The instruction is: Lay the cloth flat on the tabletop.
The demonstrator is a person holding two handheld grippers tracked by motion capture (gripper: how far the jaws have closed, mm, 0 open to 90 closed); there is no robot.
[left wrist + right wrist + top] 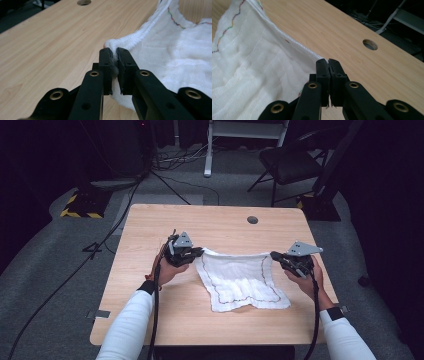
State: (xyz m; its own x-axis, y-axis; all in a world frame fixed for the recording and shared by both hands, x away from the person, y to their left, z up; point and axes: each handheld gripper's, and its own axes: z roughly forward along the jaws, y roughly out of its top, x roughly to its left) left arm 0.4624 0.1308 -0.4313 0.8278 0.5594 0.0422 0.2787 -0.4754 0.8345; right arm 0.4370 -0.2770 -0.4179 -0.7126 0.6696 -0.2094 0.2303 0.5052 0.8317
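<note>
High view, item: white gauzy cloth w/ coloured stitched border (240, 280), mid-worktop toward near edge, far corners pinched by left gripper (192, 254) & right gripper (279, 256); keep both clamped, tension even.

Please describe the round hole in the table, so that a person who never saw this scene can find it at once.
Start from the light wooden table. Go past the white cloth, held between the left gripper and the right gripper, toward the far edge. The round hole lies there, right of centre: the one dark circle in the bare wood.
</note>
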